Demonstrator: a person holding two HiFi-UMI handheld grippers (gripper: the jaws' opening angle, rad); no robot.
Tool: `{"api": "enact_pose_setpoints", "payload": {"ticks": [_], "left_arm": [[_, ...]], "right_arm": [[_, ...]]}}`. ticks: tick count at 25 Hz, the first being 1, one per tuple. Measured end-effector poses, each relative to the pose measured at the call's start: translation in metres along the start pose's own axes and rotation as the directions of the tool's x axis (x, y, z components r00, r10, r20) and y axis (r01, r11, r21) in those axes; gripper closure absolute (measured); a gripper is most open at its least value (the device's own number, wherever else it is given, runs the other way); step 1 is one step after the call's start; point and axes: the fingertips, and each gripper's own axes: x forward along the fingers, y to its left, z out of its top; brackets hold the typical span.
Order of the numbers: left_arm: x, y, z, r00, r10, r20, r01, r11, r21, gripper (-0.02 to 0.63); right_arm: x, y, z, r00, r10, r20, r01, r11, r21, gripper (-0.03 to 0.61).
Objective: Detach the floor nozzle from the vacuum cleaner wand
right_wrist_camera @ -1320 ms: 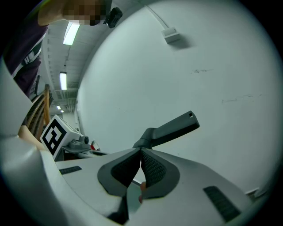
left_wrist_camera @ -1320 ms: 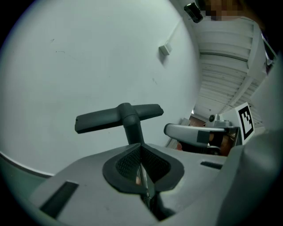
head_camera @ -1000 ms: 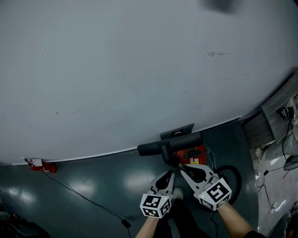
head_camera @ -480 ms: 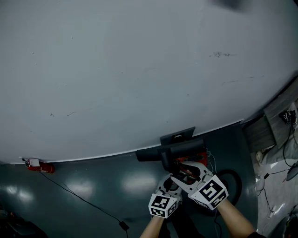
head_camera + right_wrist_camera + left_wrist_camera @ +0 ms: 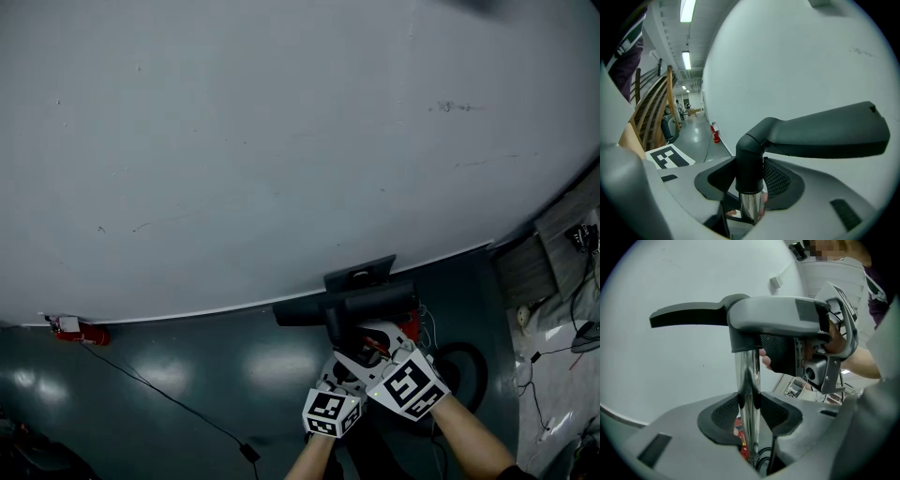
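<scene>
The dark grey floor nozzle (image 5: 347, 305) sits atop the upright chrome wand (image 5: 749, 394), close to the pale wall. My left gripper (image 5: 339, 364) reaches the wand from below the nozzle (image 5: 773, 324). Its jaws are closing and both pads lie against the chrome tube (image 5: 750, 411). My right gripper (image 5: 351, 349) sits higher, at the nozzle's dark neck (image 5: 750, 164). Its jaws are opening, with the neck between the pads (image 5: 750, 180) and a sliver of room at the right pad. The nozzle (image 5: 825, 133) spreads to the right above it.
The pale wall (image 5: 281, 141) stands right behind the nozzle. A red vacuum body (image 5: 407, 326) and a black hose loop (image 5: 469, 361) lie on the dark floor under my hands. A cable (image 5: 169, 398) runs left toward a red extinguisher (image 5: 80, 332). Clutter lies at the far right.
Both grippers went from shut to wide and pushed in around the wand under the nozzle. The right gripper rolled and tipped downward, its marker cube shifting left.
</scene>
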Motion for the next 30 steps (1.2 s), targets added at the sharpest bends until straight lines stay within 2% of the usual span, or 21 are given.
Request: {"api": "enact_pose_setpoints", "payload": {"ticks": [4,9,14,19,24,26,29,30], "left_arm": [[0.0003,0.0005,0.0002,1.0,-0.002,0.001,0.002,1.0,-0.009,0.474],[-0.0012,-0.0013,-0.0013,1.0,-0.009,-0.011,0.009,1.0,-0.012,0.474],[-0.0003,-0.002,-0.0009,1.0,-0.007,-0.013,0.007,1.0,-0.013,0.476],[-0.0009,-0.0015,-0.0011,1.0,-0.01,-0.026,0.009,1.0,-0.014,0.476],[0.0006,-0.0025,-0.0006,0.999,-0.016,-0.03,0.016,1.0,-0.01,0.476],[0.0012,-0.0031,-0.0002,0.999,-0.017,-0.031,0.016,1.0,-0.01,0.476],[0.0001,-0.0035,-0.0014,0.999,-0.02,-0.033,0.019,1.0,-0.009,0.476],[-0.0004,-0.0035,-0.0017,0.999,-0.02,-0.034,0.019,1.0,-0.009,0.476]], "right_arm": [[0.0,-0.0008,-0.0009,1.0,-0.01,-0.018,0.01,1.0,-0.007,0.394],[-0.0043,0.0002,-0.0026,0.998,-0.067,-0.022,0.066,0.996,-0.055,0.394],[-0.0035,-0.0016,-0.0002,1.0,-0.018,-0.023,0.019,0.999,0.043,0.396],[-0.0075,0.0015,-0.002,0.994,-0.096,-0.045,0.091,0.991,-0.103,0.397],[-0.0072,-0.003,0.0002,0.998,-0.059,-0.029,0.06,0.998,0.032,0.399],[-0.0083,-0.0035,0.0021,0.996,-0.073,-0.044,0.073,0.997,-0.004,0.4],[-0.008,0.0025,0.0023,0.991,-0.113,-0.071,0.103,0.986,-0.131,0.4],[-0.0073,0.0038,0.0016,0.991,-0.109,-0.072,0.1,0.987,-0.127,0.4]]}}
